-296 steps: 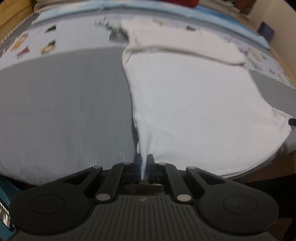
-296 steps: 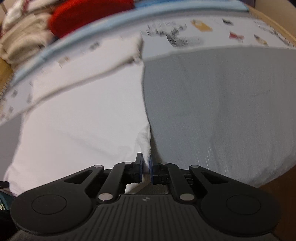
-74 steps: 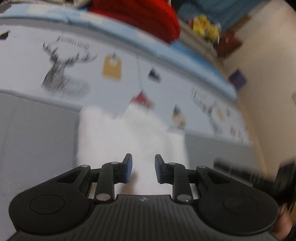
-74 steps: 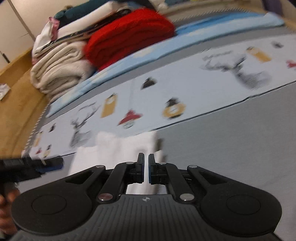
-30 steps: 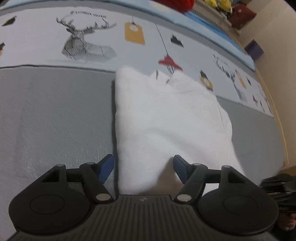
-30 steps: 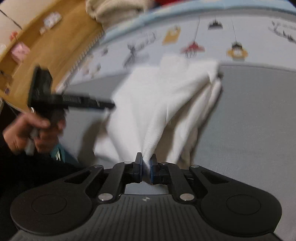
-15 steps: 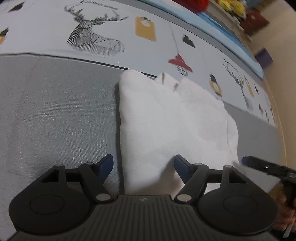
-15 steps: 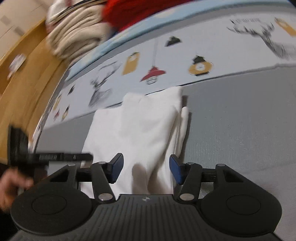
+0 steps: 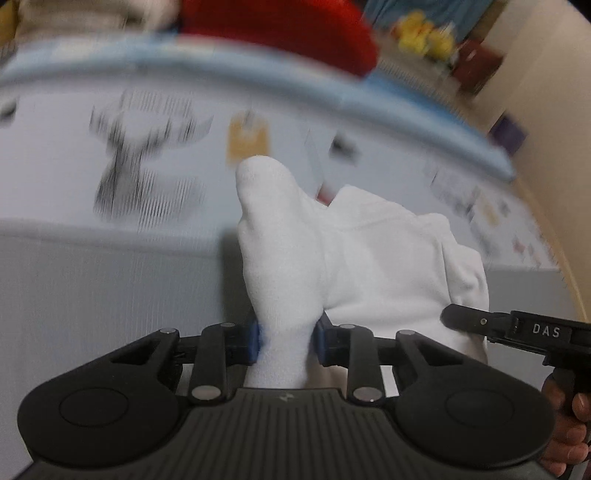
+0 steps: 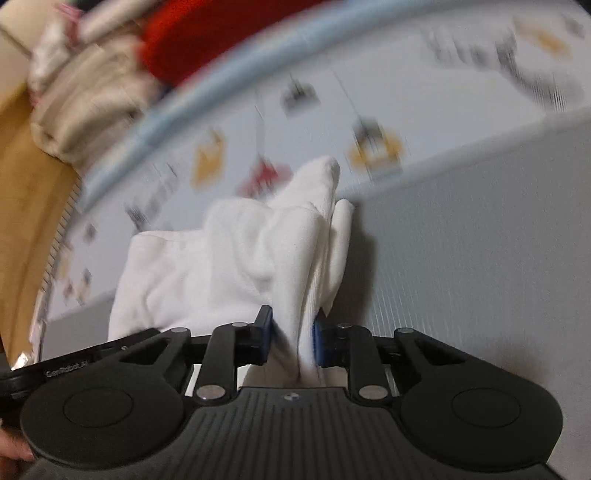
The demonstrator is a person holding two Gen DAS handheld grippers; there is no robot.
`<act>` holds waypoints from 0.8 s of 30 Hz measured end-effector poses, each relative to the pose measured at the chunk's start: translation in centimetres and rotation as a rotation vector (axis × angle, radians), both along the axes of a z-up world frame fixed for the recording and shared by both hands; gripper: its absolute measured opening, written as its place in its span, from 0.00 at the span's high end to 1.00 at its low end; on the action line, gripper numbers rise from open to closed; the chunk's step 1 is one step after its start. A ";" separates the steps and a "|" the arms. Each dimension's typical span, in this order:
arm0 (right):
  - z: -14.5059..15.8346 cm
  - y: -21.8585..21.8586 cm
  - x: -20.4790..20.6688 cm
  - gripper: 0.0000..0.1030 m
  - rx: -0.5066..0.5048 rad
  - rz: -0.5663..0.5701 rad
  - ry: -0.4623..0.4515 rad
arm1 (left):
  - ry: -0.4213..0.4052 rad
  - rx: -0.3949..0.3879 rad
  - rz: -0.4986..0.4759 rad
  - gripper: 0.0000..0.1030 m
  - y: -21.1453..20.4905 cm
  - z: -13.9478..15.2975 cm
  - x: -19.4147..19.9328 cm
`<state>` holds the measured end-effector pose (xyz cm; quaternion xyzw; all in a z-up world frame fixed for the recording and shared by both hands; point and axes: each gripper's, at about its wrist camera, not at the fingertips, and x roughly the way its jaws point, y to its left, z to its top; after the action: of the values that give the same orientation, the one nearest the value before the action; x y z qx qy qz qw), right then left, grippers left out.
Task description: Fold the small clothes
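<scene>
A: Where's the white garment (image 9: 369, 258)?

B: Centre of both views, bunched on the grey bedcover (image 9: 92, 295), below the printed strip.

A: And the fingers?

B: The left gripper (image 9: 286, 341) is closing with a thick fold between its pads; the right gripper (image 10: 291, 338) is closing on the near edge too.

A: Which step?

B: Probably gripping for another fold. Next, lift both corners together and carry them evenly across.

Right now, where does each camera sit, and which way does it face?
Left wrist: sits on the left gripper, looks down along closing jaws at the white garment; right gripper and a hand show.
Right wrist: sits on the right gripper, closing jaws around the same garment.
Shared: garment, printed sheet, red knit.
</scene>
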<state>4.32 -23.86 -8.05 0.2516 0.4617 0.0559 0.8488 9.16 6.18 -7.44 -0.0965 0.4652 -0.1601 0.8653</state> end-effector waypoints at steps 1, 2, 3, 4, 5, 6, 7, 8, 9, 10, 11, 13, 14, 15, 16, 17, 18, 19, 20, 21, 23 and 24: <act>1.0 -0.1 0.0 0.77 -0.018 0.002 -0.068 | -0.058 -0.015 0.006 0.57 -0.1 0.9 0.1; 1.8 -0.3 -0.1 0.72 -0.029 -0.005 -0.124 | -0.097 -0.020 0.023 0.42 0.0 1.5 0.3; 2.4 -0.7 -0.1 0.60 -0.046 -0.027 -0.164 | -0.120 -0.027 0.038 0.34 -0.1 1.7 0.6; 2.4 -1.0 0.3 0.53 -0.075 -0.067 -0.181 | -0.114 -0.041 0.043 0.28 0.1 1.6 0.9; 2.2 -1.5 0.6 0.49 -0.105 -0.104 -0.169 | -0.090 -0.040 0.048 0.29 0.3 1.3 1.1; 1.9 -2.2 0.9 0.49 -0.128 -0.129 -0.140 | -0.056 -0.032 0.059 0.30 0.4 0.8 1.4; 1.6 -2.7 1.0 0.50 -0.129 -0.142 -0.116 | -0.013 -0.030 0.078 0.30 0.7 0.1 1.6; 1.3 -3.2 1.1 0.50 -0.108 -0.148 -0.091 | 0.026 -0.038 0.091 0.30 1.0 -0.4 1.8; 1.1 -3.4 1.3 0.50 -0.078 -0.137 -0.074 | 0.068 -0.052 0.100 0.32 1.3 -1.0 1.9; 0.8 -3.4 1.5 0.50 -0.043 -0.105 -0.057 | 0.121 -0.078 0.109 0.33 1.6 -1.8 2.1; 0.5 -3.1 1.3 0.50 -0.027 -0.068 -0.042 | 0.163 -0.100 0.115 0.33 1.8 -2.5 2.2; 0.0 -2.2 1.0 0.50 -0.062 0.016 -0.007 | 0.229 -0.122 0.125 0.37 1.8 -3.8 2.3; -0.4 -1.7 1.2 0.50 -0.094 0.048 0.014 | 0.253 -0.111 0.120 0.44 1.8 -4.6 2.4; -0.9 -1.1 1.2 0.62 -0.125 0.076 0.043 | 0.275 -0.084 0.110 0.50 1.6 -5.3 2.3; -1.4 -0.7 1.0 0.73 -0.148 0.092 0.076 | 0.307 -0.040 0.093 0.66 1.1 -6.2 2.3; -2.0 -0.7 0.9 0.85 -0.158 0.092 0.111 | 0.327 -0.022 0.085 0.80 1.1 -6.8 2.0; -2.4 -1.0 0.8 0.89 -0.142 0.074 0.138 | 0.322 -0.023 0.086 0.84 1.1 -6.8 1.8; -2.5 -1.4 0.7 0.90 -0.113 0.047 0.144 | 0.305 -0.036 0.082 0.89 1.3 -6.4 1.5; -2.2 -1.5 0.8 0.91 -0.094 0.028 0.132 | 0.284 -0.048 0.080 0.89 1.4 -5.8 1.3; -1.8 -1.7 0.6 0.91 -0.085 0.016 0.114 | 0.273 -0.055 0.078 0.89 1.6 -5.5 1.1; -1.5 -1.9 0.3 0.91 -0.083 0.018 0.097 | 0.308 -0.039 0.066 0.89 1.9 -6.3 0.9; -1.7 -1.9 0.3 0.91 -0.090 0.028 0.108 | 0.340 -0.029 0.051 0.89 1.8 -6.9 0.8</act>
<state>4.61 -25.71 -9.79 0.2094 0.5125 0.0333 0.8321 9.96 8.03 -14.38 -0.1463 0.5998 -0.1260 0.7765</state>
